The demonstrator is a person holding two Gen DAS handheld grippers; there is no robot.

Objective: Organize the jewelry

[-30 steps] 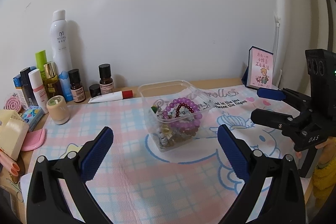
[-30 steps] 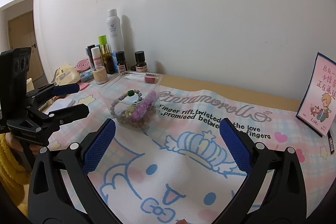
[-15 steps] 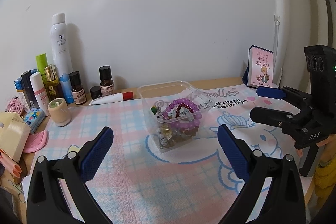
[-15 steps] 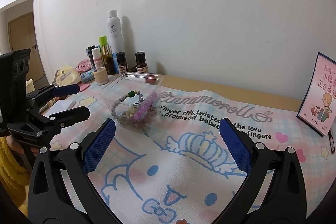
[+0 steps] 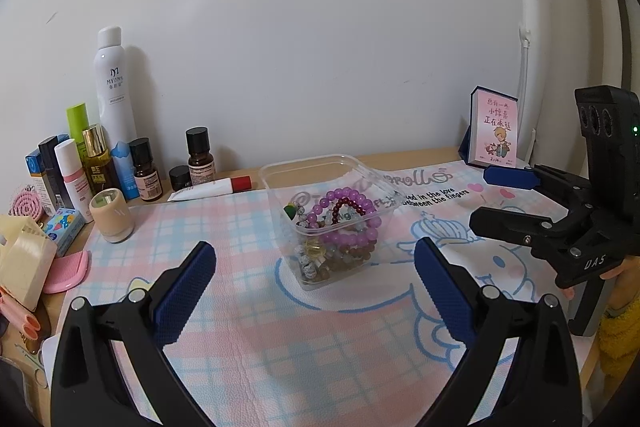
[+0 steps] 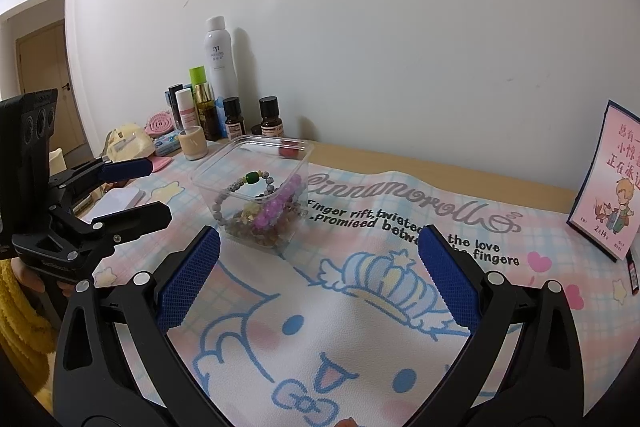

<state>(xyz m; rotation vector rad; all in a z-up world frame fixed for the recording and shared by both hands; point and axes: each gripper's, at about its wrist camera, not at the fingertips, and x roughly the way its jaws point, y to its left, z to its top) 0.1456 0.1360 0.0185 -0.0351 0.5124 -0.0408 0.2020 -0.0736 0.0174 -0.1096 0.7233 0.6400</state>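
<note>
A clear plastic box (image 5: 276, 183) stands on the cartoon mat (image 5: 240, 307) and holds several bead bracelets (image 5: 340, 227), purple, dark red and brown. In the right wrist view the box (image 6: 208, 179) sits ahead and left, with a grey bracelet with a green bead (image 6: 251, 177) inside. My left gripper (image 5: 312, 291) is open and empty, just short of the box. My right gripper (image 6: 316, 279) is open and empty, right of the box; it also shows in the left wrist view (image 5: 496, 199). The left gripper shows in the right wrist view (image 6: 140, 187).
Several cosmetic bottles (image 5: 116, 147), a white tube (image 5: 208, 189) and a beige jar (image 5: 111, 215) line the back left. Pink combs and boxes (image 5: 24, 259) lie at the far left. A pink card (image 5: 494, 131) stands at the back right against the wall.
Both grippers have pulled back and risen slightly from the box; they stay open and empty. The box and bracelets have not moved.
</note>
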